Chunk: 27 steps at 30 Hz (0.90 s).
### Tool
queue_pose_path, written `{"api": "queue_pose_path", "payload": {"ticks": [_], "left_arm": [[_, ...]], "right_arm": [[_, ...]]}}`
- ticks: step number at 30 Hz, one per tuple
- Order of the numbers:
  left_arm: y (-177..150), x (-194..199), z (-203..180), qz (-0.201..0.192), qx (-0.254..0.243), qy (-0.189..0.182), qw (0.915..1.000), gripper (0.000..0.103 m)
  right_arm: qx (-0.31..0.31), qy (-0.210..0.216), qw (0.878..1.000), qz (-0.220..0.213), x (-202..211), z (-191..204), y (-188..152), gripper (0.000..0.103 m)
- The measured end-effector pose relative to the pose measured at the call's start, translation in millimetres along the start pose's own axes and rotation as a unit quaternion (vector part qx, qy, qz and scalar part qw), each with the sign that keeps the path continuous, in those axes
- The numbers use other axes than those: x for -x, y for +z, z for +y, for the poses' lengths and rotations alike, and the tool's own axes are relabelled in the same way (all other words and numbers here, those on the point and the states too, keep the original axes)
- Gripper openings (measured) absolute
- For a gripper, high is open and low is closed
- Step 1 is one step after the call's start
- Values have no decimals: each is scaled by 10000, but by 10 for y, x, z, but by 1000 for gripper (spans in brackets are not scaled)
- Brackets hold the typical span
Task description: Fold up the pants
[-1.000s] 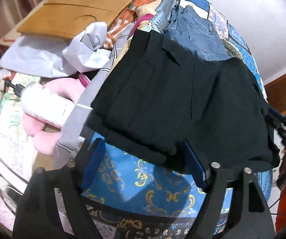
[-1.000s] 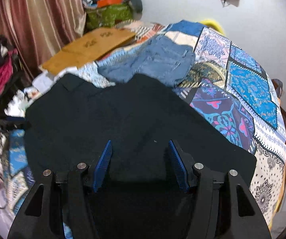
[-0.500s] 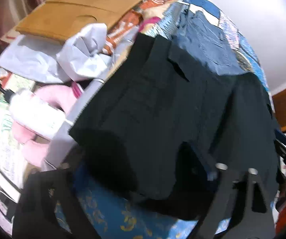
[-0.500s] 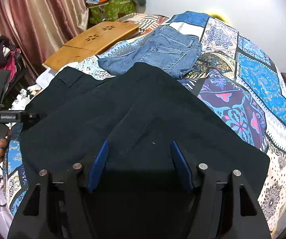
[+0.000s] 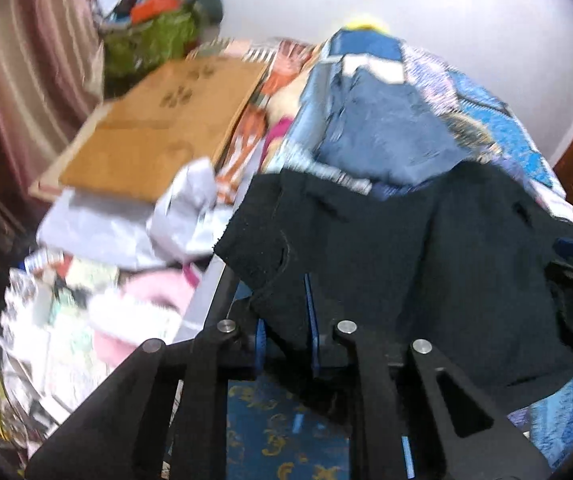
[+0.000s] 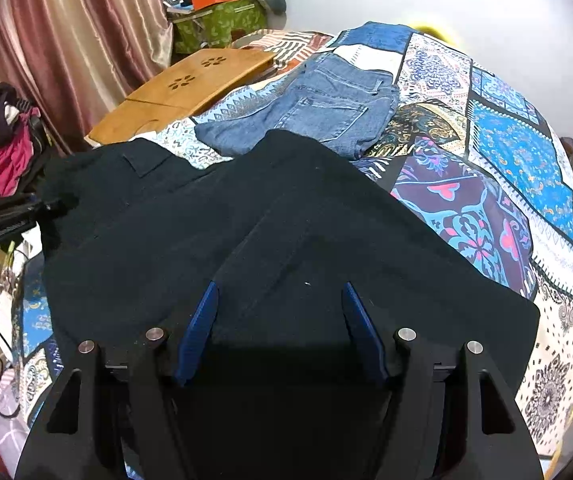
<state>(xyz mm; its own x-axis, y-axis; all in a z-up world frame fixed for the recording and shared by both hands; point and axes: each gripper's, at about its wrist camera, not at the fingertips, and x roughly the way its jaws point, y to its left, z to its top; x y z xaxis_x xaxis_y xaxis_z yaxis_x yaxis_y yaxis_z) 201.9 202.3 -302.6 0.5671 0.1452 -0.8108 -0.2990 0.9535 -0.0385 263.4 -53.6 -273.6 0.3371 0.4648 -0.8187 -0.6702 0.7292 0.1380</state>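
The black pants (image 6: 294, 216) lie spread on the patterned bedspread (image 6: 518, 160), folded over once. In the left wrist view my left gripper (image 5: 286, 320) is shut on the near left corner of the black pants (image 5: 406, 256) and lifts it off the bed. My right gripper (image 6: 280, 312) is open, its blue pads (image 6: 202, 320) hovering over the near right part of the pants, holding nothing. The left gripper also shows at the left edge of the right wrist view (image 6: 26, 216), clamped on the pants' corner.
Folded blue jeans (image 6: 318, 104) lie beyond the black pants. A wooden lap desk (image 6: 190, 88) sits at the bed's far left edge. White bags (image 5: 158, 216) and clutter are left of the bed. Curtains (image 6: 66, 40) hang at left.
My left gripper closed on the pants' corner and raised it. The right gripper stayed open over the pants and drew back a little.
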Motion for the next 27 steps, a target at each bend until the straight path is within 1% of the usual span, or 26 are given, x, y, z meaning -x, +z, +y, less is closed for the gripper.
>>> {"api": "queue_pose_path", "payload": {"ticks": [2, 4, 8, 13, 14, 17, 20, 23, 25, 27], "left_arm": [[101, 101, -68, -140, -64, -66, 9999, 15], [227, 217, -137, -277, -87, -207, 9994, 15], [421, 489, -350, -619, -272, -399, 9969, 15], [580, 821, -757, -1054, -735, -630, 9897, 15], [614, 885, -866, -1120, -830, -726, 9876, 14], [687, 975, -1097, -1182, -1023, -907, 9835, 14], [747, 1040, -1364, -1175, -1242, -1175, 9783, 14], [798, 1076, -1664, -1122, -1412, -1433, 9731, 14], [817, 1089, -1830, -1078, -1484, -1582, 9702, 14], [837, 1098, -2035, -1002, -1579, -1805, 9656, 13]], "right_arm": [[-79, 25, 9999, -107, 80, -31, -8, 61], [-162, 15, 9996, -231, 192, -82, -23, 61], [-357, -83, 9983, -445, 425, -250, -89, 61], [-853, -332, 9940, -607, 695, -648, -342, 61], [-943, -369, 9929, -619, 724, -711, -390, 61], [-1293, -516, 9883, -624, 837, -964, -595, 61], [-1584, -641, 9834, -605, 936, -1197, -802, 61], [-1838, -537, 9802, -505, 948, -1370, -990, 61], [-1839, -490, 9810, -386, 919, -1400, -1086, 61], [-1767, -391, 9833, -191, 814, -1367, -1179, 61]]}}
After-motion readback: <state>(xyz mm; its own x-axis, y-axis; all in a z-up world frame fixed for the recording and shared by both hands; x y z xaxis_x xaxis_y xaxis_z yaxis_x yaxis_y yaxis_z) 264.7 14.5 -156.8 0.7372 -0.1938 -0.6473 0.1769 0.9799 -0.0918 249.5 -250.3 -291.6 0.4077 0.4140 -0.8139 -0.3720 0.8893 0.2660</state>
